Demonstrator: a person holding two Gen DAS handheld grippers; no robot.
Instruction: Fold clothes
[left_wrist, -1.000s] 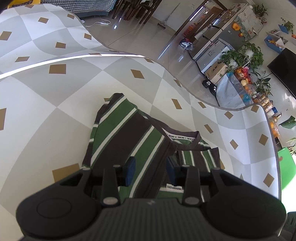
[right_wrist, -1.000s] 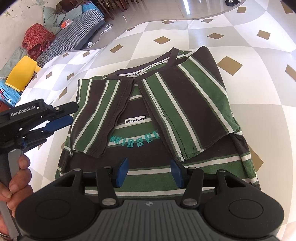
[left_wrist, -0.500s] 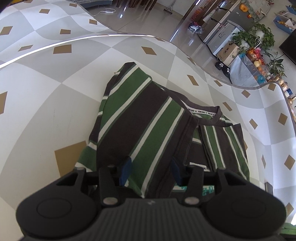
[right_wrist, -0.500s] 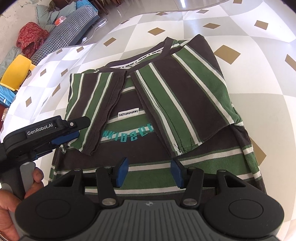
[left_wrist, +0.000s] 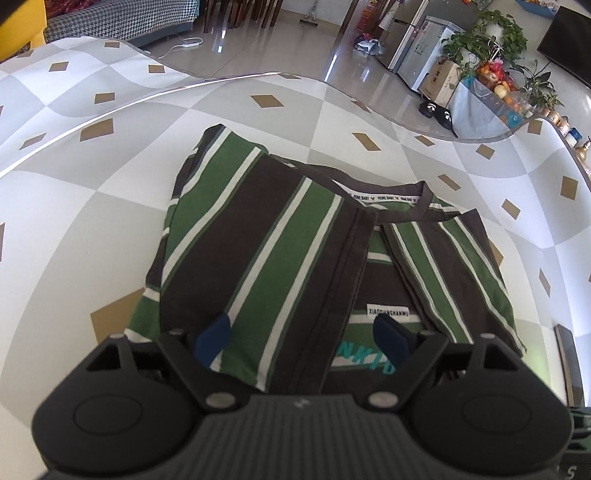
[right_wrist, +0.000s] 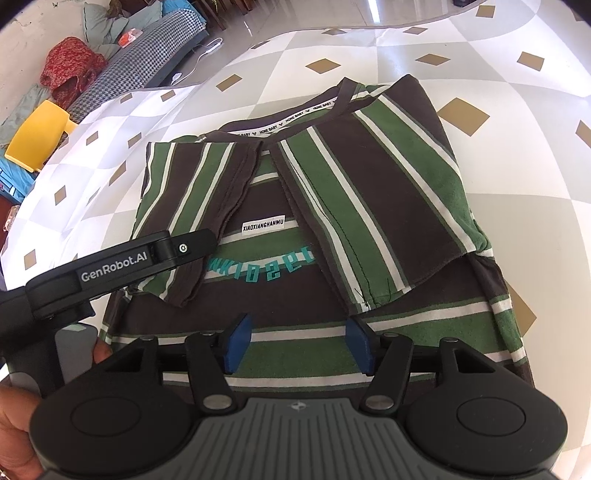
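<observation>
A green, brown and white striped T-shirt (left_wrist: 280, 266) lies flat on the checked tablecloth (left_wrist: 92, 206), with its collar at the far side. Both sleeves are folded in over the chest, where a white label (right_wrist: 263, 223) and teal lettering show between them. My left gripper (left_wrist: 300, 339) hovers over the near end of the left folded flap. Its jaws are opening and the pads press on nothing. One of its fingers (right_wrist: 184, 247) reaches in from the left in the right wrist view. My right gripper (right_wrist: 298, 343) hangs over the shirt's lower part (right_wrist: 314, 354), jaws opening, with nothing gripped.
A hand (right_wrist: 14, 417) holds the left gripper's handle. The table's curved far edge (left_wrist: 369, 99) gives way to a shiny floor. Beyond it are a yellow chair (right_wrist: 37, 140), a houndstooth sofa (right_wrist: 147, 48) and plants (left_wrist: 487, 40). A dark flat object (left_wrist: 565, 362) lies near the right edge.
The left jaws have spread wide and the left gripper has shifted along the folded flap, which now lies flat. The right jaws have widened slightly; the right gripper stayed put.
</observation>
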